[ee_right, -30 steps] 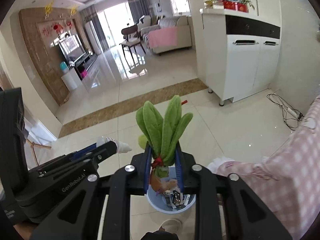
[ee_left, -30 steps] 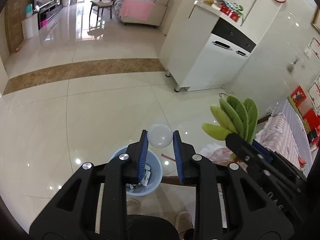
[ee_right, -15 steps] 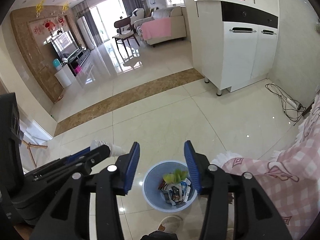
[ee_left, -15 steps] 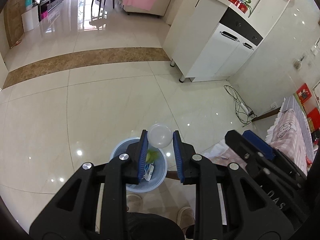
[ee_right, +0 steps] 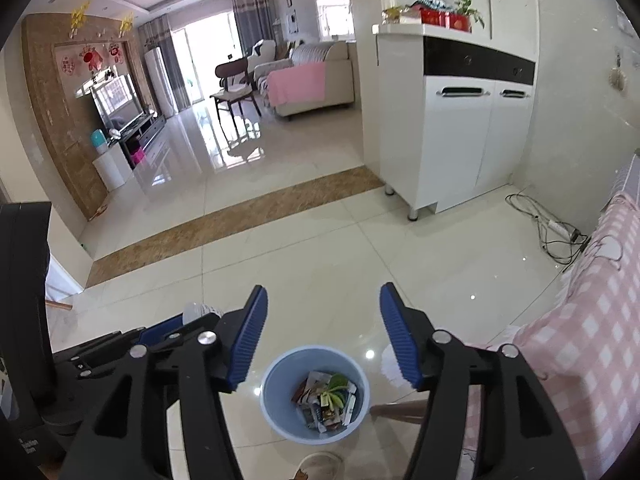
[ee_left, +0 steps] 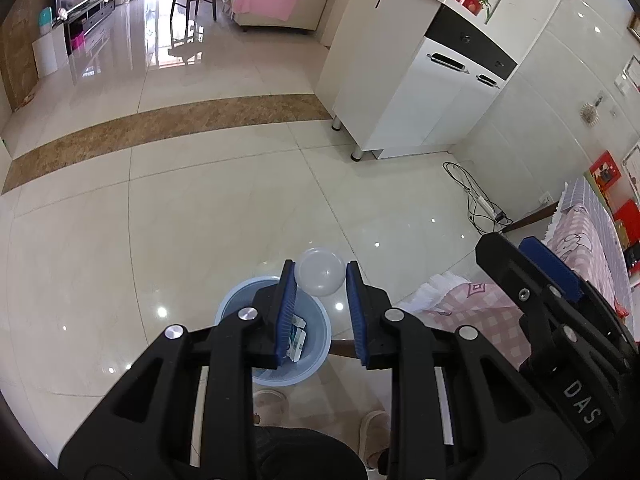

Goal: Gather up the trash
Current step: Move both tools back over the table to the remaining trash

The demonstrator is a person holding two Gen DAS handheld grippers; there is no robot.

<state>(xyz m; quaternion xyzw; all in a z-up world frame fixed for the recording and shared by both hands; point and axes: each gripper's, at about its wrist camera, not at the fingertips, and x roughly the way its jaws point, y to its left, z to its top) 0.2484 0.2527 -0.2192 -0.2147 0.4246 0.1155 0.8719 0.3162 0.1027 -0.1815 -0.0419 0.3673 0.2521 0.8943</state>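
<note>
left gripper (ee_left: 320,280): clamped on a clear plastic cup (ee_left: 320,278); the cup's round end sits pinched between the two blue pads, pointing away from the camera; in the right wrist view only a bit of the cup (ee_right: 200,311) shows past the gripper's tip

right gripper (ee_right: 322,324): jaws wide apart, nothing between them; it hangs pretty much straight over the bin

trash bin (ee_right: 276,384): light blue, round, standing on the glossy tile floor (ee_left: 200,220) just beside the pink checked cloth (ee_right: 580,340); already holds wrappers and paper scraps (ee_right: 316,400) plus a green leafy plant thing (ee_right: 336,388) lying on top

where the cup is vs the bin: in the left wrist view the bin (ee_left: 232,304) sits below and a bit to the left of the held cup, partly hidden behind the left pad; so the cup looks to be up above the bin's far rim, not dead centre; hard to call exactly with the fisheye

step in hand: looks like the drop-off stage; right side is done with its load, the left one hasn't let go of its piece yet

next move: probably nudge the left gripper back over the middle of the bin opening, then spread the jaws so the cup falls in; the cup is light and round so it could bounce off the rim or roll across the tiles if it's released off-centre

other stuff: person's slippers (ee_left: 374,428) visible at the bottom; white cabinet (ee_left: 420,92) and a power strip cable (ee_left: 476,196) further off, not in the way
</note>
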